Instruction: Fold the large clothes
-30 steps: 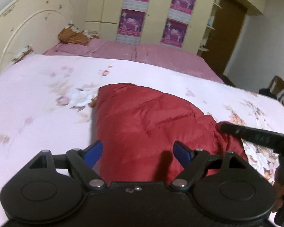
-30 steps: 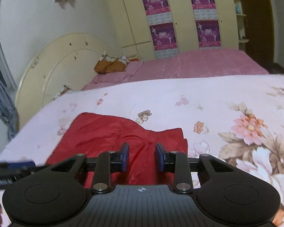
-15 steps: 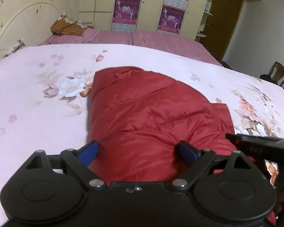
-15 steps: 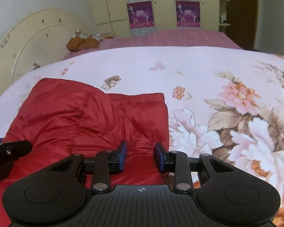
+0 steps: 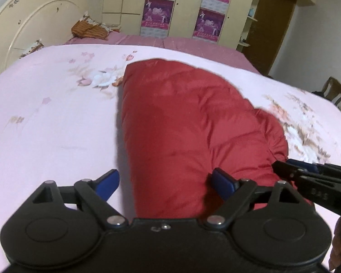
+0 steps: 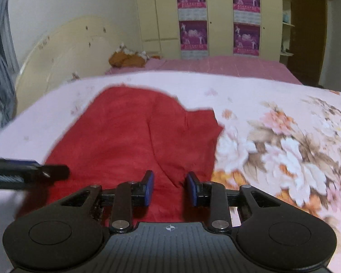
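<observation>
The red padded jacket (image 5: 193, 132) lies folded at the frame's centre on the floral bedspread (image 5: 45, 118), the left gripper (image 5: 163, 182) spread wide and the right gripper (image 6: 169, 188) part-open, both empty, seemingly poised to take its near edge.

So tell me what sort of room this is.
Most likely a home bedroom. A bed with a pink floral bedspread fills the view, a cream curved headboard stands at one end, and cream wardrobe doors with purple posters line the far wall. A red padded garment lies on the bed.
</observation>
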### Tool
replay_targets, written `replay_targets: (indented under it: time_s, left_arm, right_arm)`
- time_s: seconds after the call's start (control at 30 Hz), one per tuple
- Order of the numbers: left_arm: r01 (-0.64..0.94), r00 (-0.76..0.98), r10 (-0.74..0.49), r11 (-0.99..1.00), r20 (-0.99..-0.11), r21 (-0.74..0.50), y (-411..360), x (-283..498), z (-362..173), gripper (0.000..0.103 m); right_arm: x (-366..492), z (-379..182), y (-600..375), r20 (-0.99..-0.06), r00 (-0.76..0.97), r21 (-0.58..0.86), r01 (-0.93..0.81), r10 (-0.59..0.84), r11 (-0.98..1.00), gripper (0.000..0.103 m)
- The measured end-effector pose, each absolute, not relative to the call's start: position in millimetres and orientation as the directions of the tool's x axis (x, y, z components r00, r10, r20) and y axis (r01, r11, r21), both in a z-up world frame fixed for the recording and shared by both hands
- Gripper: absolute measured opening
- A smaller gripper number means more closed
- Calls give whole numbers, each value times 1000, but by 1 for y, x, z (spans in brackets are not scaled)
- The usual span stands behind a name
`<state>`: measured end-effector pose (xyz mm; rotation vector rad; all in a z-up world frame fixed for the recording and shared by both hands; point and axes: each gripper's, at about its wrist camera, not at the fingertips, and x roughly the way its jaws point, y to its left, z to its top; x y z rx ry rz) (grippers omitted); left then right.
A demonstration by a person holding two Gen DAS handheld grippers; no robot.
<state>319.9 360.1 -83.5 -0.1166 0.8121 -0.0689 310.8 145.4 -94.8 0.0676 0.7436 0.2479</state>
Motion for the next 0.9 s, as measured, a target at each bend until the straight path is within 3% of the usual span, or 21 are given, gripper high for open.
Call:
replay_targets:
  time_s: [0.33, 0.53, 0.6, 0.7, 0.77, 0.9]
  left_arm:
    - [-19, 677, -71, 993, -732, -115, 354, 322, -89, 90]
    - [-66, 676, -24, 993, -737, -93, 345, 311, -76, 93]
    - [-83, 669, -9, 993, -743, -87, 341, 302, -68, 102]
    - [-92, 671, 3, 993, -742, -79, 332, 279, -53, 103]
    - [-113, 664, 23, 991, -748, -69, 324, 261, -44, 103]
    - [-158, 664, 71, 986, -745, -48, 304, 214, -20, 103]
  right_arm:
    - [309, -133, 145, -657, 716, 116, -211, 235, 971, 31]
    - [321, -117, 143, -728, 634, 109, -267, 260, 957, 33]
    - [323, -105, 138, -750, 611, 103, -272, 255, 957, 47]
    - [299, -78, 120, -684, 673, 163, -235, 281, 958, 70]
    - [275, -63, 110, -652, 692, 204, -234, 310, 951, 75]
    - [221, -42, 95, -628, 689, 231, -277, 361, 933, 77]
